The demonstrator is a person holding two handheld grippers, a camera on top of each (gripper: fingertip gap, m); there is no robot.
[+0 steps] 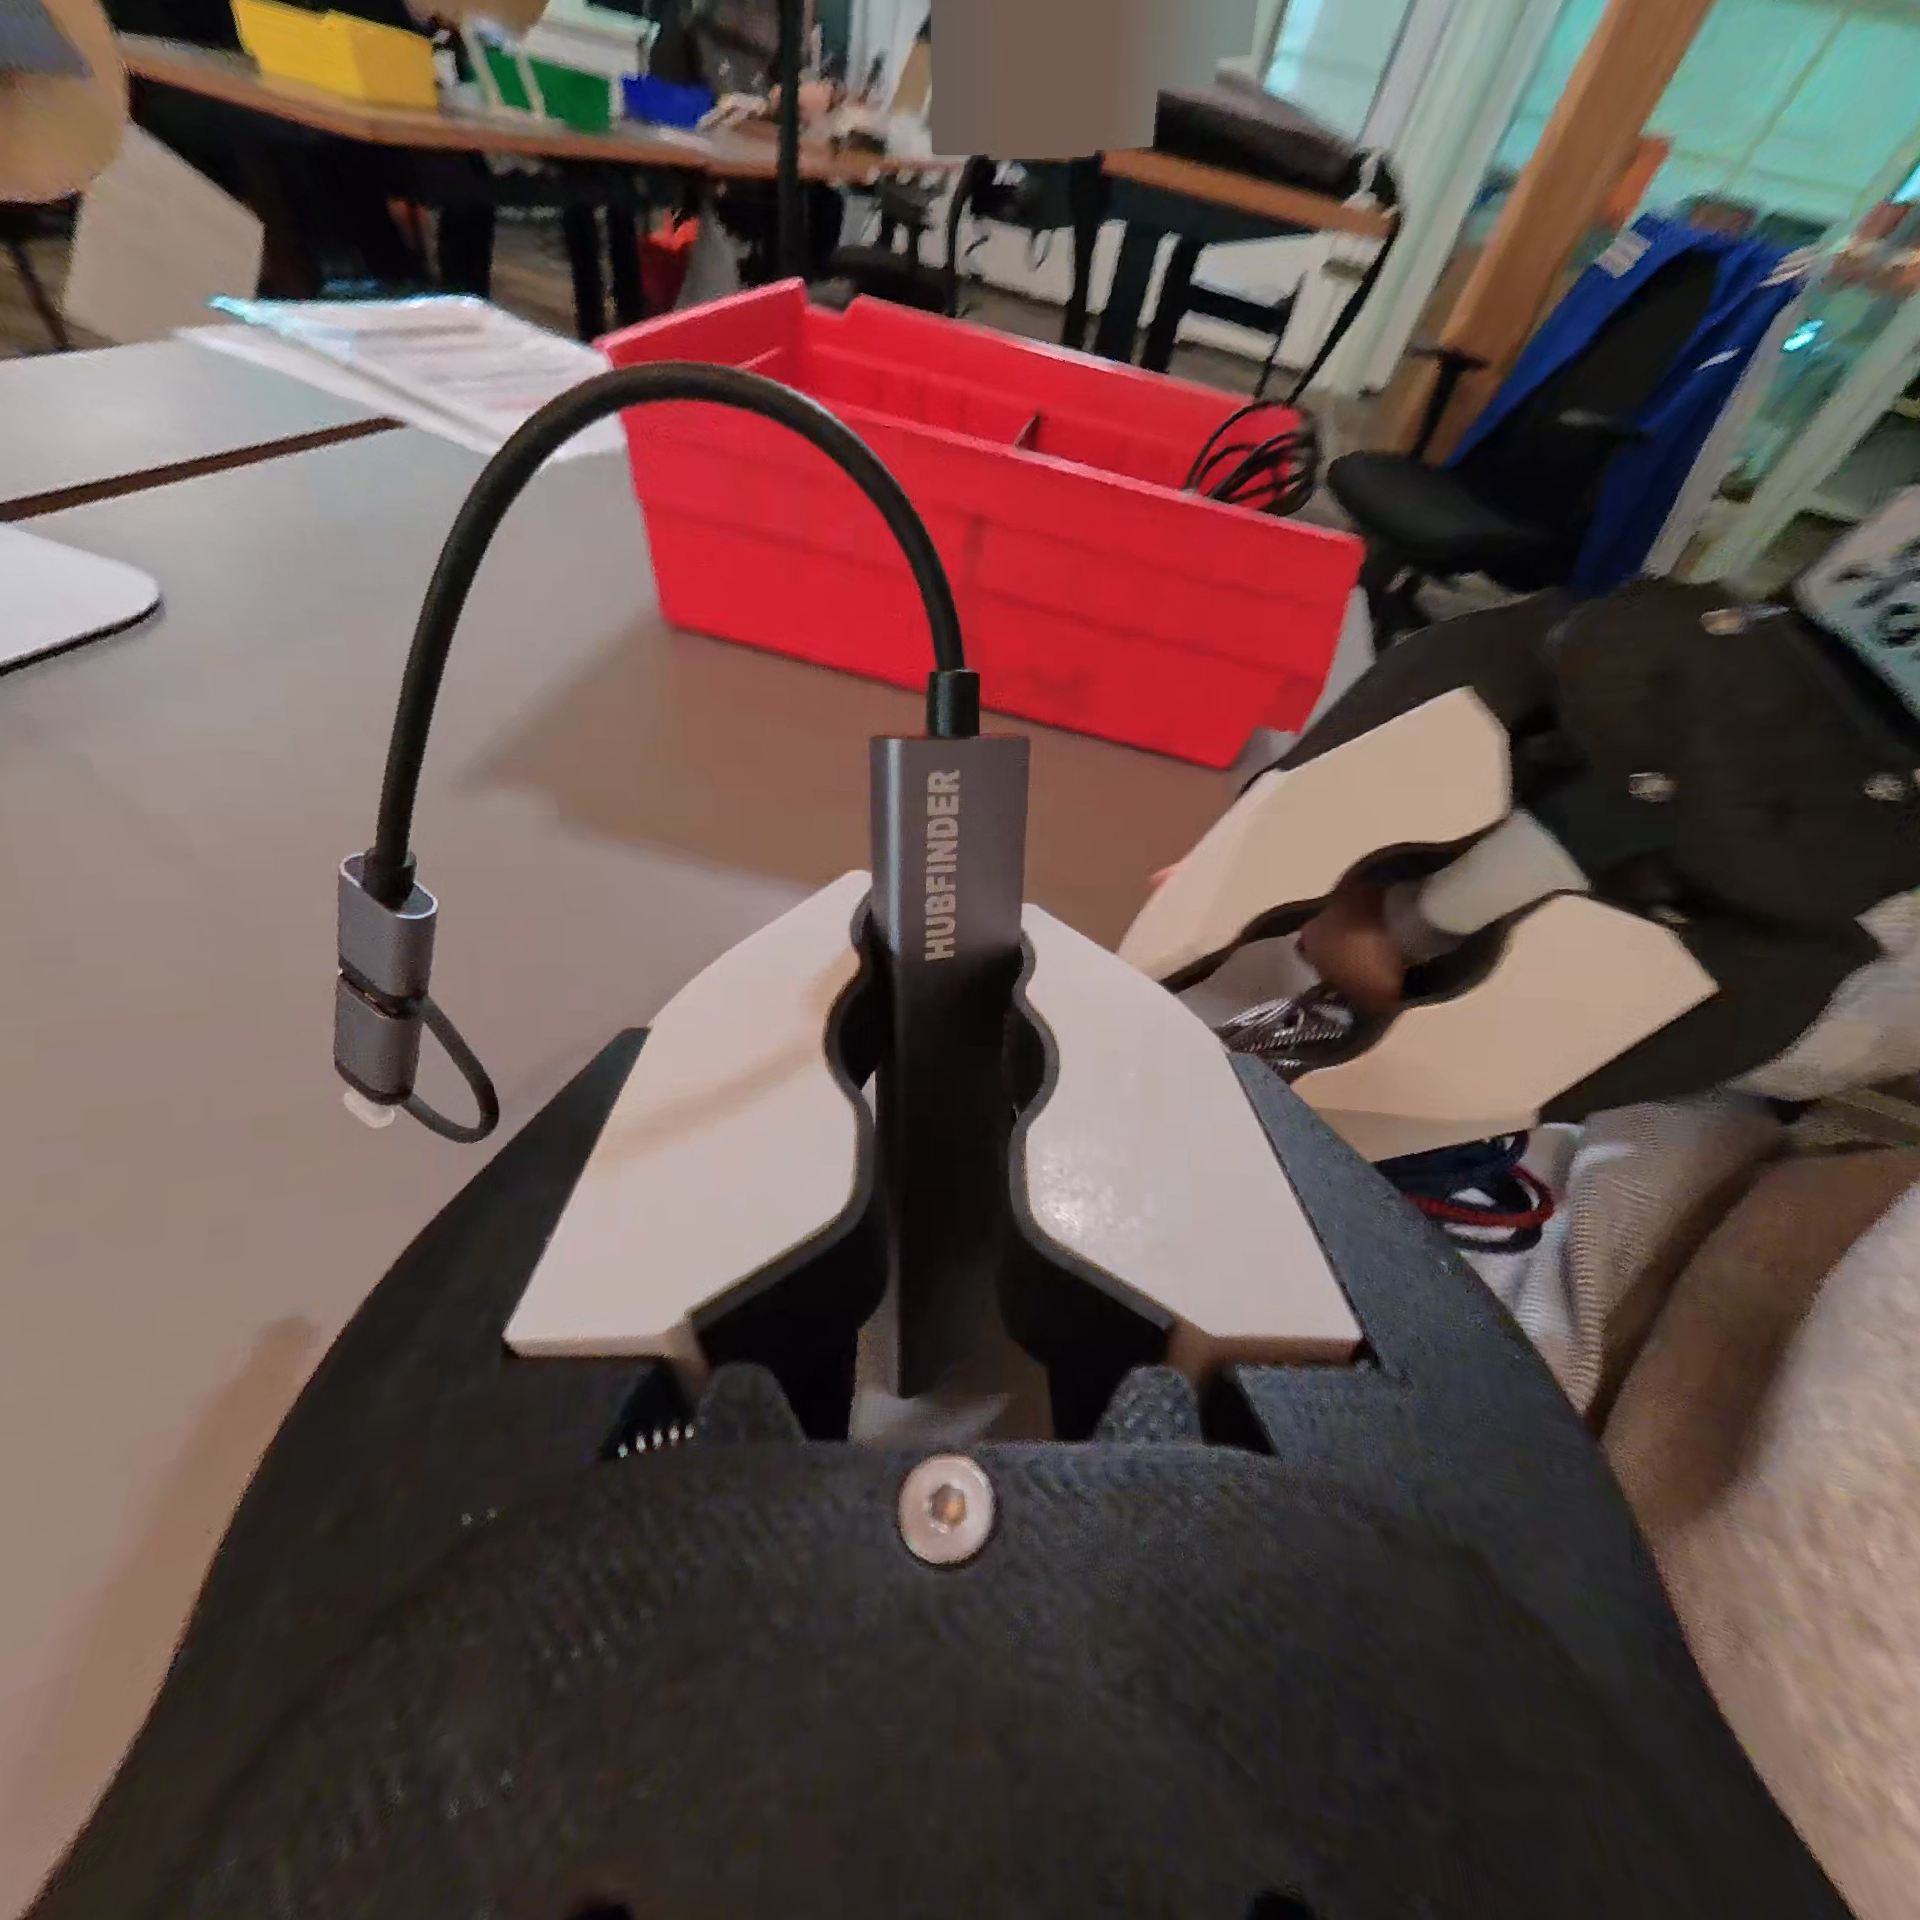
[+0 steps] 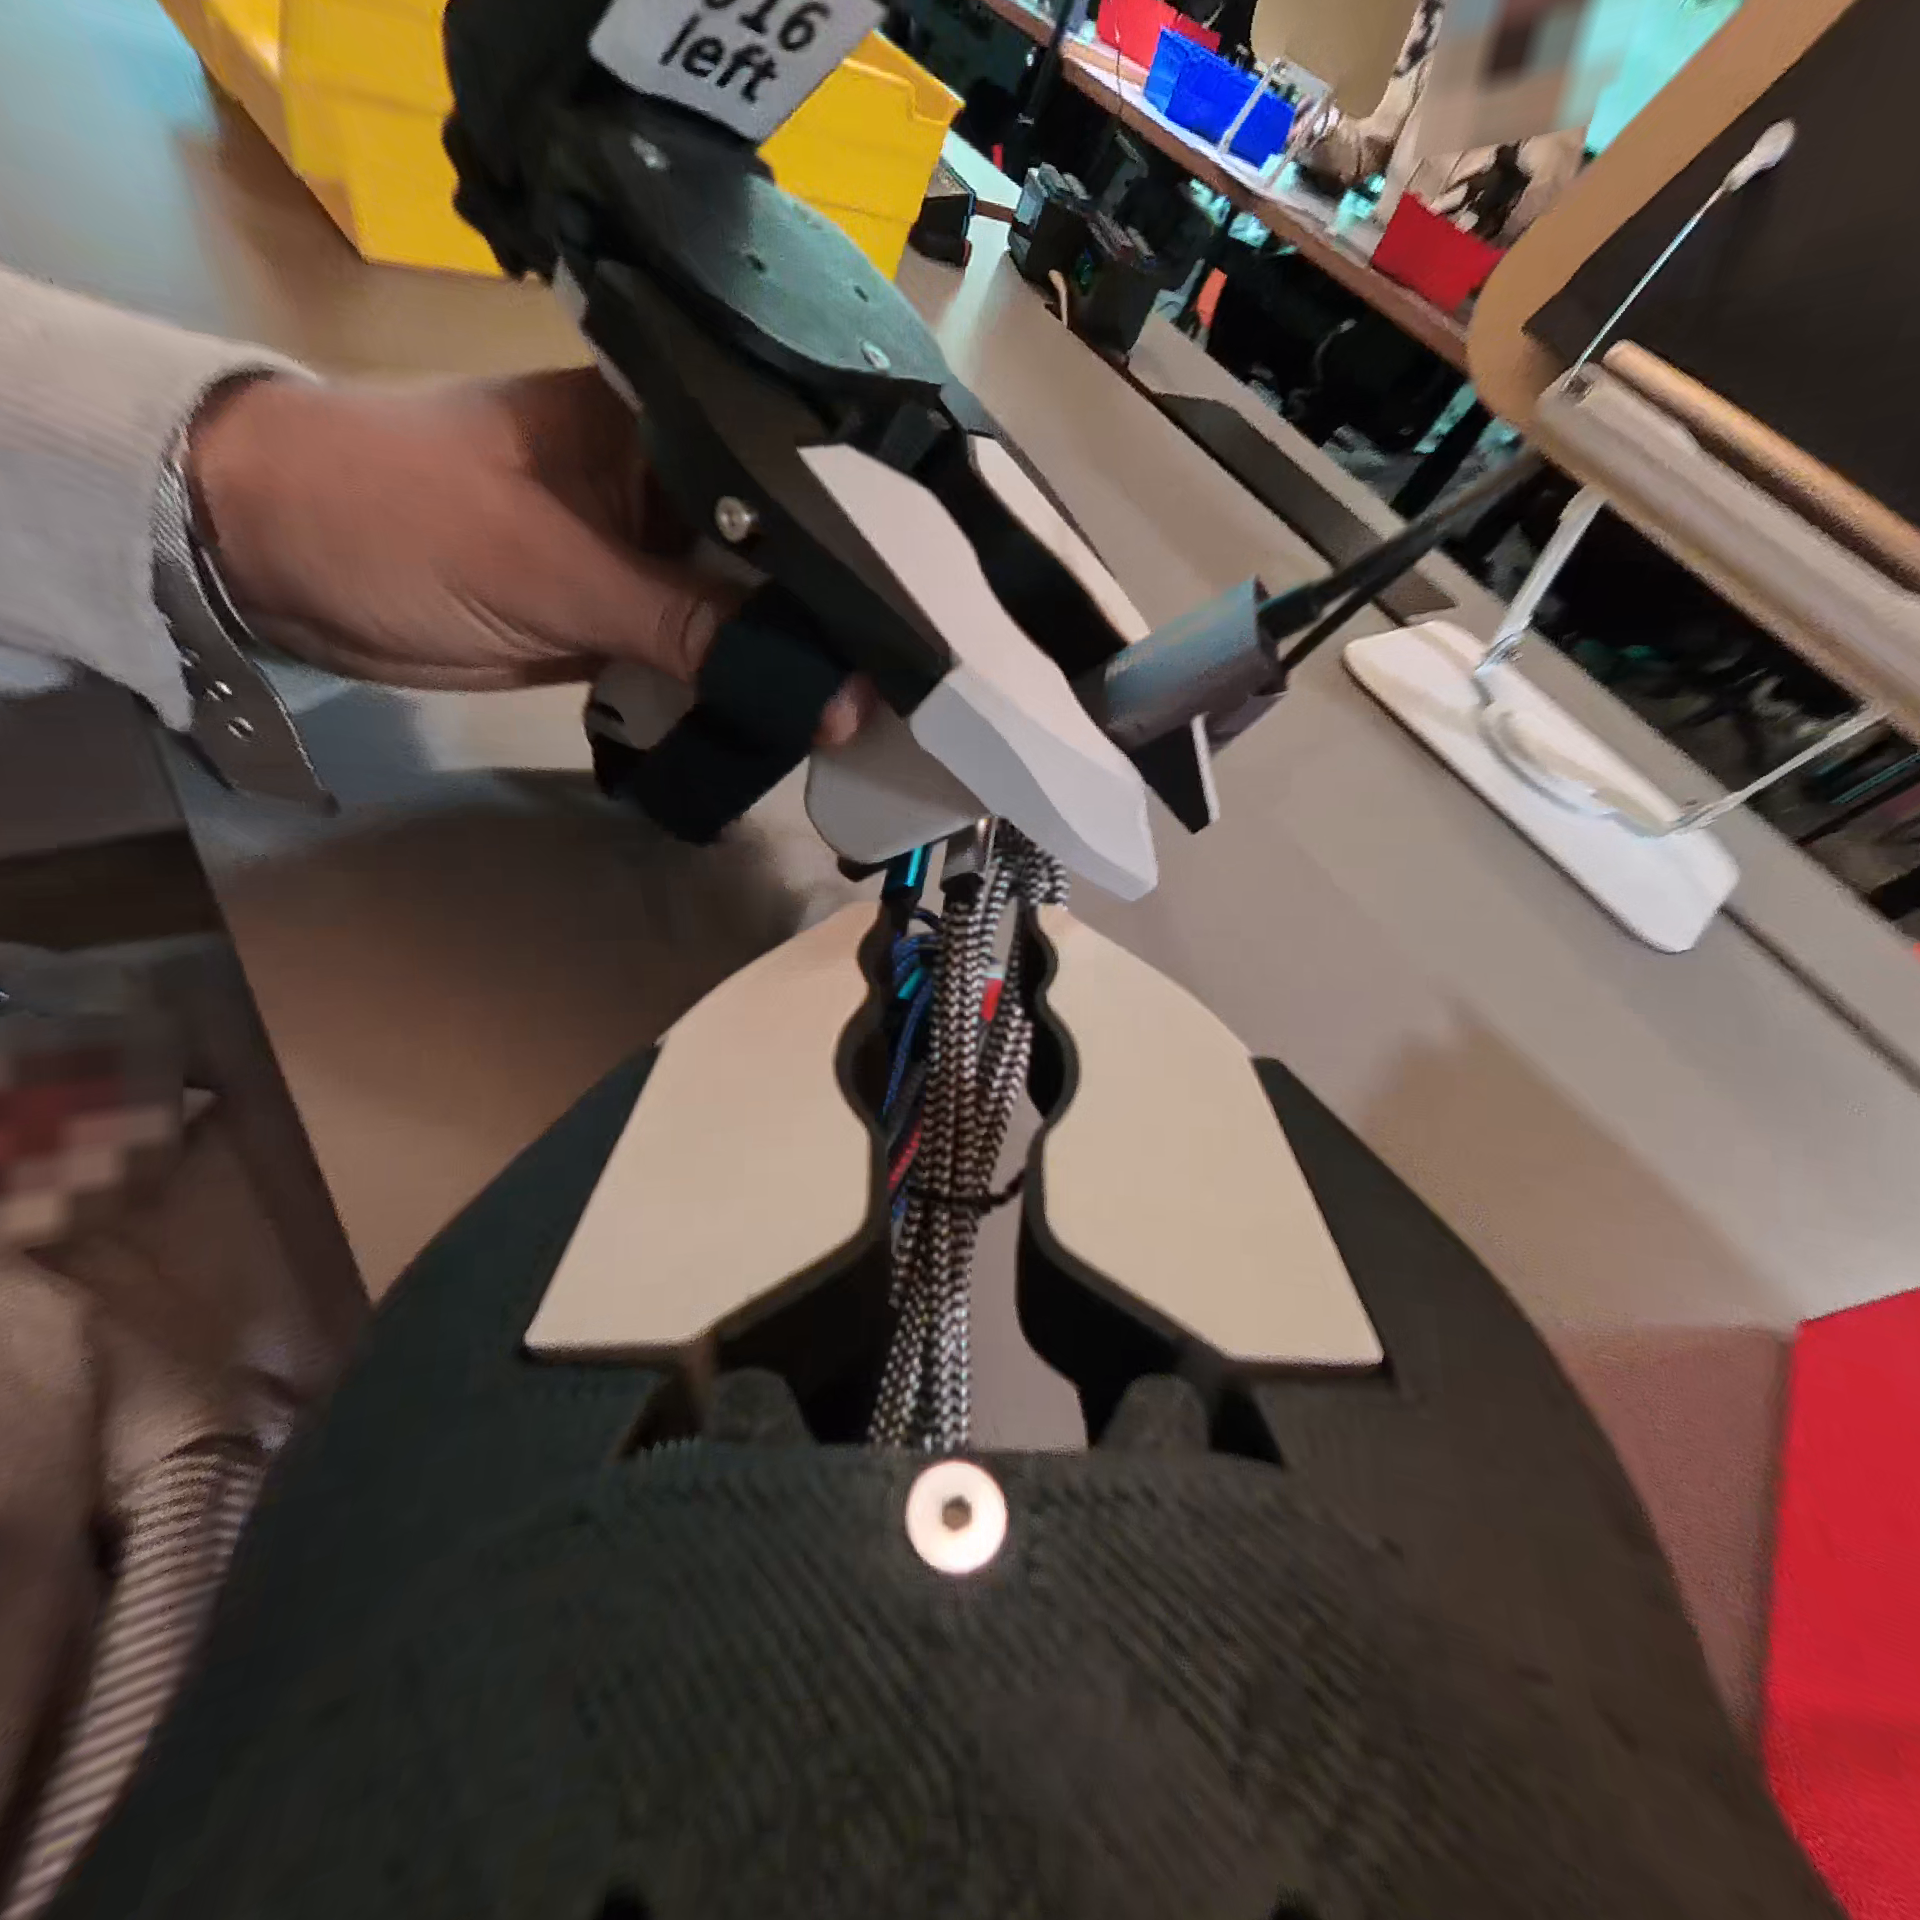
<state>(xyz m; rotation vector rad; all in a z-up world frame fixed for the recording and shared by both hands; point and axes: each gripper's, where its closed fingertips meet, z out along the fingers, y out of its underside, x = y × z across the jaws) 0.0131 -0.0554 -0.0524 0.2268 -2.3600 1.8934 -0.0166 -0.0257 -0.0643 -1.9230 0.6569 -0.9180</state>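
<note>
My left gripper [image 1: 940,914] is shut on a dark grey USB hub [image 1: 948,831] and holds it upright above the table. The hub's short black cable [image 1: 665,416] arcs left and down to a grey plug with an adapter [image 1: 382,977] that hangs free. My right gripper [image 2: 951,935] is shut on a bundle of braided cables [image 2: 951,1091], black-and-white, blue and red. In the right wrist view the left gripper [image 2: 1132,748] with the hub [image 2: 1184,665] is just ahead, held by a hand [image 2: 447,540]. The right gripper shows in the left wrist view [image 1: 1382,935] at the right.
A red bin [image 1: 997,540] with black cables stands on the grey table [image 1: 260,779] ahead. Papers [image 1: 416,353] lie at the back left. A white monitor base [image 2: 1538,769] stands at the right. Yellow bins [image 2: 353,135] and office chairs [image 1: 1455,488] lie beyond.
</note>
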